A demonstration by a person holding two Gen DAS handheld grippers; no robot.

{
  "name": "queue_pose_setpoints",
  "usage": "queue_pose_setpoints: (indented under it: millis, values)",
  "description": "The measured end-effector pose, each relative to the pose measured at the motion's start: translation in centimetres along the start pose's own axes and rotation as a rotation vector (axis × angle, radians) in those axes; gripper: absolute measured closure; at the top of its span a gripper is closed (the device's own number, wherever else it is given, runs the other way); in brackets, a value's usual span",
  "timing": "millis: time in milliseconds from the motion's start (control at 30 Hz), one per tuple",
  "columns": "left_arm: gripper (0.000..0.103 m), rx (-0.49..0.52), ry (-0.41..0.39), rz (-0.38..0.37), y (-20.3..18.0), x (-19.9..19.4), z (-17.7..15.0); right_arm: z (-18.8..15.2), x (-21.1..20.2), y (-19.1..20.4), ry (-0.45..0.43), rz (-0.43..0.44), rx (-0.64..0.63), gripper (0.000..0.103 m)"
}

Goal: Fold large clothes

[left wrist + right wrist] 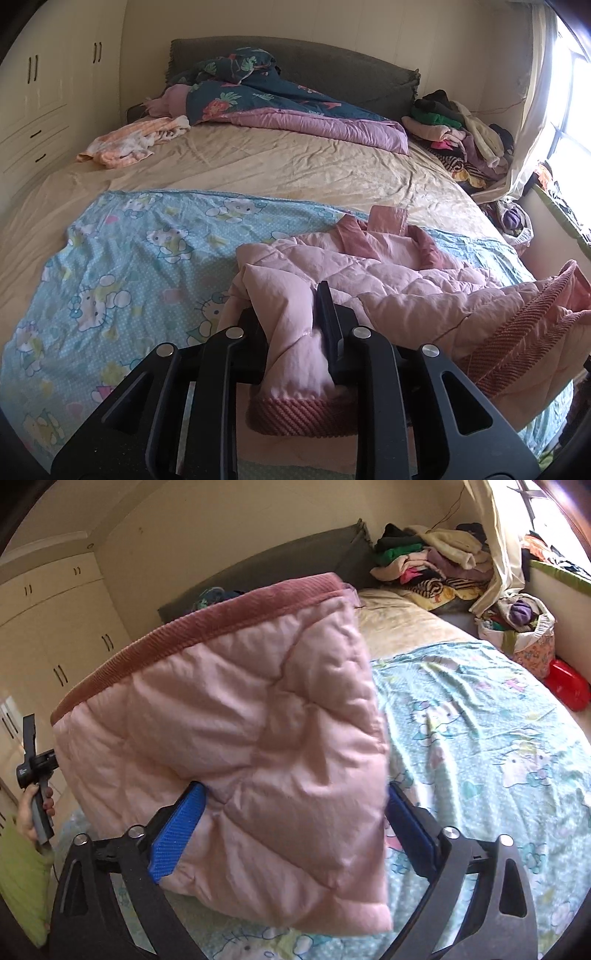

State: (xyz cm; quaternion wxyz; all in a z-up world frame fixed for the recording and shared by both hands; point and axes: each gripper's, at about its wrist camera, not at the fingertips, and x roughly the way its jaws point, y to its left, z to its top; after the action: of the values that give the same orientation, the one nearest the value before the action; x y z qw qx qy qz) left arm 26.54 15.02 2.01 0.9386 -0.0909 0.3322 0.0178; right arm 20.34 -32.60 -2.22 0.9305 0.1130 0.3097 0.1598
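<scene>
A pink quilted jacket (pixel 388 280) with ribbed dark-pink hems lies bunched on the cartoon-print blue sheet (pixel 122 266) at the near end of the bed. My left gripper (pixel 295 325) is shut on a fold of it close to a ribbed hem (pixel 295 413). In the right wrist view a raised flap of the jacket (pixel 240 731) fills the space between the blue pads (pixel 173 838) of my right gripper (pixel 288 823). Its jaws stand wide; the left pad touches the fabric and the right pad sits at its edge without pinching. The flap looks blurred.
A beige bedsheet (pixel 280 166) covers the bed, with a floral duvet (pixel 258 99) at the headboard and an orange-white garment (pixel 129 142) at the far left. A clothes pile (pixel 458 133) sits far right. Wardrobes (pixel 40 103) stand left; a bag (pixel 524 635) and red object (pixel 567 686) right. A hand (pixel 33 812) holds the other handle.
</scene>
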Motion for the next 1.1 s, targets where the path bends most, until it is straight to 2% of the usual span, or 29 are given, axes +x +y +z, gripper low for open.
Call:
queue_pose_setpoints:
  millis: [67, 100, 167, 233, 333, 400, 433, 467, 500, 667, 767, 833, 967, 1100]
  values:
    - [0.087, 0.006, -0.003, 0.005, -0.1, -0.4, 0.0, -0.1, 0.1, 0.5, -0.024, -0.023, -0.034, 0.062]
    - [0.084, 0.006, -0.005, 0.002, -0.2, -0.7, -0.1, 0.0, 0.1, 0.6, -0.03, -0.025, -0.039, 0.07]
    - [0.079, 0.008, -0.007, -0.01, -0.2, -1.3, -0.2, 0.0, -0.4, 0.9, -0.054, -0.016, -0.04, 0.078]
    - [0.072, 0.018, -0.01, -0.006, -0.4, -1.9, -0.3, 0.1, -1.2, 1.1, -0.08, -0.021, -0.06, 0.08]
    - [0.054, 0.013, -0.022, -0.021, -0.6, -3.0, -0.4, 0.2, -2.2, 1.1, -0.103, -0.017, -0.062, 0.081]
    - [0.032, 0.02, -0.044, -0.03, -0.9, -3.9, -0.5, 0.4, -2.3, 1.0, -0.107, -0.024, -0.057, 0.082]
    - [0.028, 0.031, -0.059, -0.022, -1.1, -4.4, -0.5, 0.4, -2.5, 1.0, -0.107, -0.023, -0.055, 0.082]
    - [0.019, 0.051, -0.078, -0.001, -1.4, -4.8, -0.6, 0.5, -2.5, 1.0, -0.108, -0.026, -0.053, 0.082]
    - [0.015, 0.08, -0.112, 0.038, -1.6, -5.6, -0.6, 0.6, -2.4, 1.0, -0.108, -0.028, -0.053, 0.082]
    - [0.012, 0.099, -0.19, 0.114, -0.1, -7.9, -0.6, 1.0, -2.3, 1.9, -0.125, -0.03, -0.075, 0.082]
    - [0.011, 0.089, -0.195, 0.159, 1.7, -7.8, -0.9, 1.5, -1.9, 2.4, -0.127, -0.045, -0.093, 0.082]
    - [0.009, 0.066, -0.161, 0.137, 3.4, -6.9, -1.6, 1.6, -1.4, 2.7, -0.12, -0.062, -0.107, 0.082]
    - [0.009, 0.041, -0.032, 0.088, 5.5, -3.2, -3.8, 1.5, -0.4, 3.0, -0.102, -0.088, -0.115, 0.082]
    - [0.009, 0.001, 0.104, -0.007, 6.6, 1.2, -6.8, 1.3, 0.4, 2.3, -0.086, -0.095, -0.085, 0.081]
